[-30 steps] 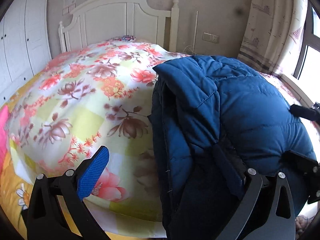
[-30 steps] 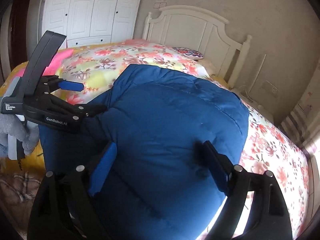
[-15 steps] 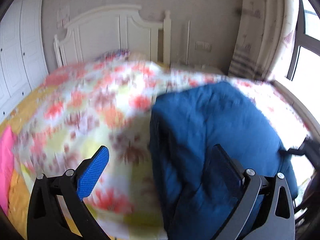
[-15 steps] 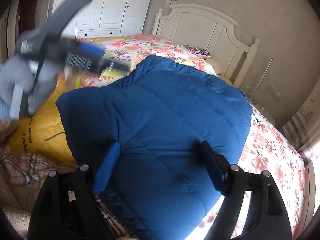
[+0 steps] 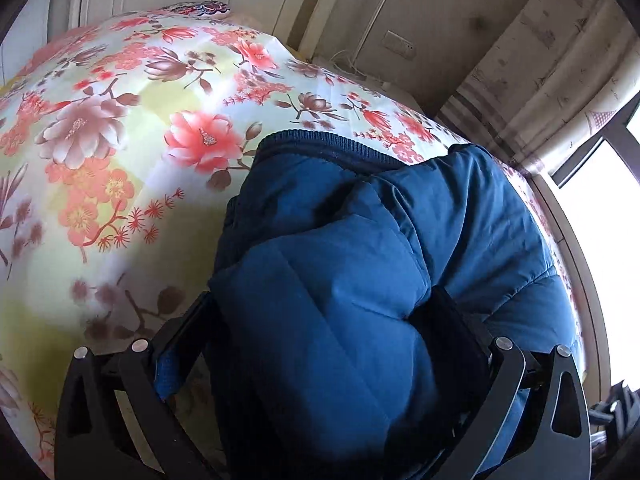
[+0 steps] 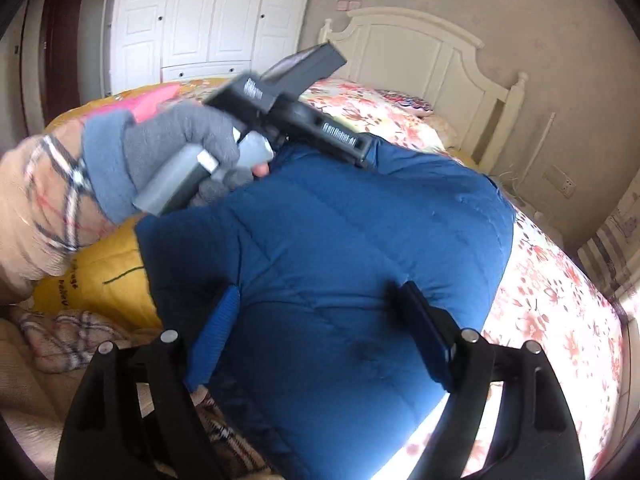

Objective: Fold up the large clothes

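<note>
A folded blue puffer jacket (image 5: 400, 240) lies on the floral bedspread (image 5: 120, 140). In the left wrist view my left gripper (image 5: 320, 344) straddles a thick fold of the jacket, its fingers wide apart, with padding bulging between them. In the right wrist view the jacket (image 6: 360, 248) fills the middle. My right gripper (image 6: 320, 332) has its fingers wide apart over the jacket's near edge, pressing on the fabric. The left gripper (image 6: 364, 148) shows there too, held by a grey-gloved hand over the jacket's far left part.
A white headboard (image 6: 420, 52) and white wardrobe (image 6: 200, 20) stand behind the bed. A yellow quilt (image 6: 100, 280) and plaid cloth (image 6: 68, 336) lie at the near left. A curtain (image 5: 540, 80) and window (image 5: 600, 200) are on the right.
My left gripper has moved forward and down onto the jacket, now straddling a fold of it. The right gripper has stayed over the near edge, still open.
</note>
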`<state>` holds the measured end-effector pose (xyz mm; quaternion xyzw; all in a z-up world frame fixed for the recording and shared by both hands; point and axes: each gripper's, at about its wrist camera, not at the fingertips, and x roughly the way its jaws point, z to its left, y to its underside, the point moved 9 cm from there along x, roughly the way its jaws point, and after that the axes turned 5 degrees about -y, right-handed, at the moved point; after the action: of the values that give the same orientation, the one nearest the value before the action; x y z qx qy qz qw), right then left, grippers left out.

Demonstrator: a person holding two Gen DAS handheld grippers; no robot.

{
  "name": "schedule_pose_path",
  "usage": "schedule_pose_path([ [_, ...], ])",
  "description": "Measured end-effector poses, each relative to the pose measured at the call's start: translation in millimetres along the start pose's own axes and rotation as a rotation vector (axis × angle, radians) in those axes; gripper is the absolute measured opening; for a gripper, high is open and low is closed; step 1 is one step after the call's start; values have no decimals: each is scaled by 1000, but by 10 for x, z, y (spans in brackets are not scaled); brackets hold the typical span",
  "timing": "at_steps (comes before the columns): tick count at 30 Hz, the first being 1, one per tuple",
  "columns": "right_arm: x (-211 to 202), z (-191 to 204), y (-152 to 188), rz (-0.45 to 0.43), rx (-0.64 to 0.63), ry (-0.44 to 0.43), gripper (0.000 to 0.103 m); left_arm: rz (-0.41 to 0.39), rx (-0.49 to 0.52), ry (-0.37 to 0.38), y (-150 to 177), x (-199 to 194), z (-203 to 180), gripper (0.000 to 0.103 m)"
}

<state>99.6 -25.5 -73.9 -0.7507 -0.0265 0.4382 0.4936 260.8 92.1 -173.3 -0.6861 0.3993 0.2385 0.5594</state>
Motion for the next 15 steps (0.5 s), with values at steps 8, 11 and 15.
schedule_pose_path([
  [8,280,-1183,-258,-16,289,148,82,-49,36,-77,-53,-70,-32,99],
  [11,749,-1219,23,6,381,50,87,-44,28,-86,-56,-84,30,99],
  [15,671,-1307,210,-15,550,-54,90,-36,28,-81,-31,-125,42,99],
])
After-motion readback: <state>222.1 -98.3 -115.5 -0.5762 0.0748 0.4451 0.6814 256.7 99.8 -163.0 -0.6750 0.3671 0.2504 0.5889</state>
